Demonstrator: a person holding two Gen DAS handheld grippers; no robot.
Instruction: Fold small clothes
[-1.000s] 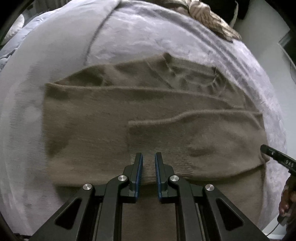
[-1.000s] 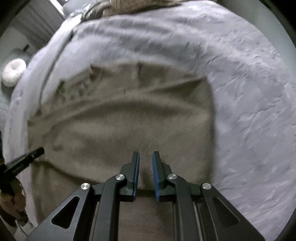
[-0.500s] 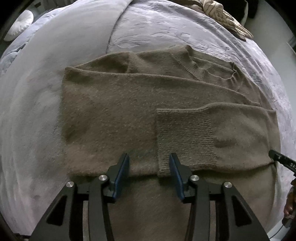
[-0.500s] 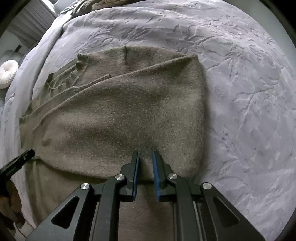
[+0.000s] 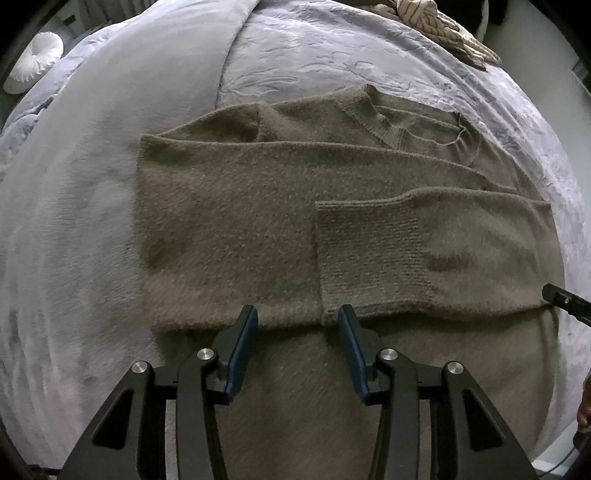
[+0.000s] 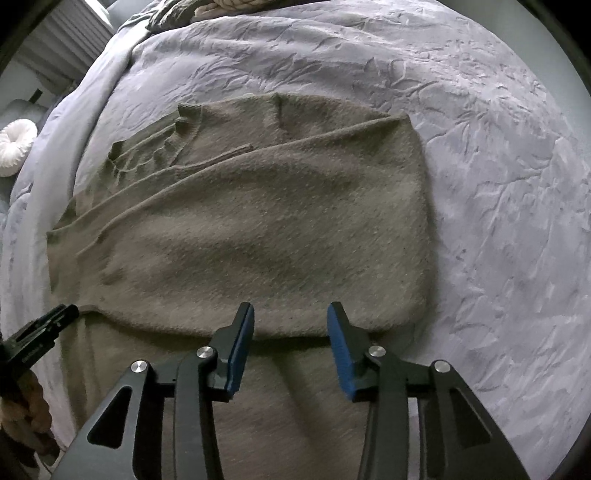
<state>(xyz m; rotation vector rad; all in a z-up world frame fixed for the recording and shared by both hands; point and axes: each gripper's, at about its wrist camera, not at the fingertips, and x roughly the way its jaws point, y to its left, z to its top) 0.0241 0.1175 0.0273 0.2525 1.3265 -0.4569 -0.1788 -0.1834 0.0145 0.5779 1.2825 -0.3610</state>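
A brown knitted sweater lies flat on the bed, both sleeves folded across its chest. The right sleeve's ribbed cuff lies on top near the middle, and the neckline is at the far side. My left gripper hovers open over the sleeves' near edge, nothing between its pads. In the right wrist view the sweater fills the middle. My right gripper stands above the folded sleeve's near edge. Its jaws are opening, with nothing between them.
A lilac embossed bedspread spreads to the right and far side. A plain lilac blanket lies to the left. A white round cushion sits at the far left, a beige knitted throw at the far edge. A hand shows at bottom left.
Both grippers were nearly shut at the sleeves' near edge and have opened. The left opened first, the right in the last half second. The sleeves stay flat on the sweater.
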